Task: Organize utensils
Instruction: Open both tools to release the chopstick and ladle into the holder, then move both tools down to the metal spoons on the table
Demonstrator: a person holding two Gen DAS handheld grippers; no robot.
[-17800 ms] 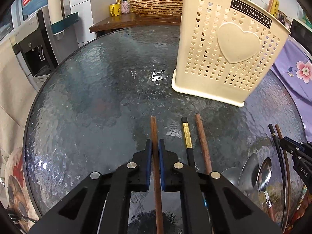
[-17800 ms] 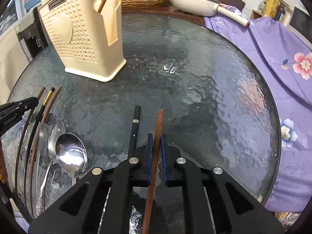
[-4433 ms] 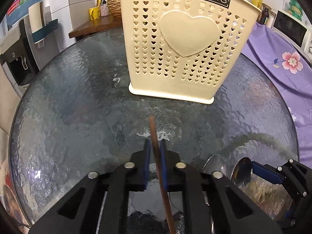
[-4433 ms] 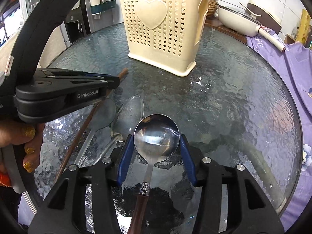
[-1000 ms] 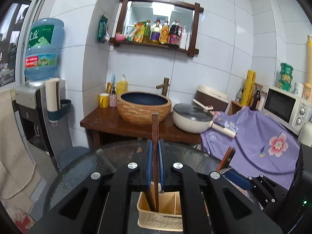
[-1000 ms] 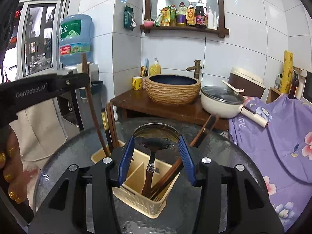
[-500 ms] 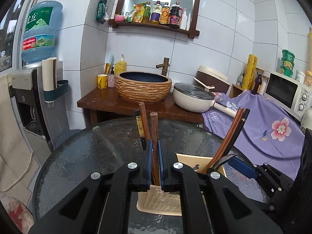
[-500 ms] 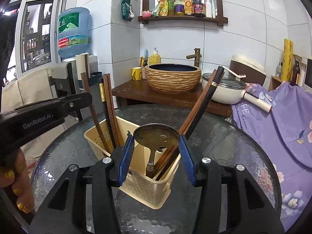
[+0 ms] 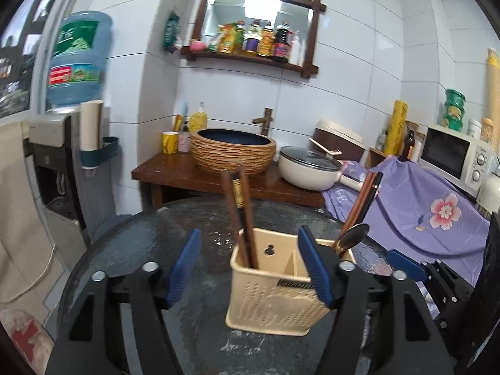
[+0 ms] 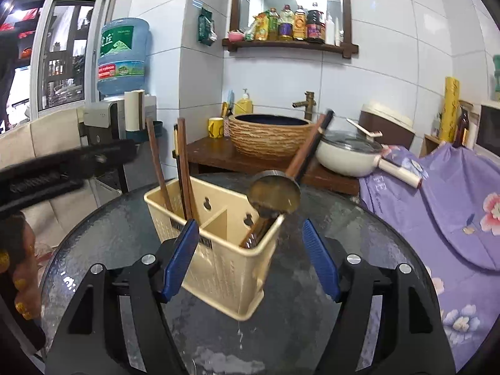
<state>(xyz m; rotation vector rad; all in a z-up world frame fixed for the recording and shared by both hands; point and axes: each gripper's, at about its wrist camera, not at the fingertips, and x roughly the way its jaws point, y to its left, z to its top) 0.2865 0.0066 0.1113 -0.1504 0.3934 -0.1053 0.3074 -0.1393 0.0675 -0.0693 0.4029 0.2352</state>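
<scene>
A cream utensil basket point(image 9: 275, 297) point(image 10: 218, 262) with two compartments stands on the round glass table point(image 9: 156, 250). Its left compartment holds brown chopsticks point(image 9: 240, 209) point(image 10: 184, 168). Its right compartment holds a metal spoon point(image 10: 275, 192) point(image 9: 353, 234) and more chopsticks point(image 9: 362, 197) point(image 10: 309, 150). My left gripper point(image 9: 250, 265) is open and empty, in front of the basket. My right gripper point(image 10: 250, 256) is open and empty, in front of the basket; its blue pad point(image 9: 406, 265) shows at the right of the left wrist view.
A wooden counter behind the table carries a woven basin point(image 9: 232, 150) and a white pan point(image 9: 309, 168). A purple flowered cloth point(image 9: 422, 209) lies to the right, a water dispenser point(image 9: 75, 93) to the left. The left gripper body point(image 10: 53, 168) reaches in at the left of the right wrist view.
Both grippers have opened. The left one has let go of the chopstick, the right one of the spoon; both now stand in the basket. Both grippers have drawn back.
</scene>
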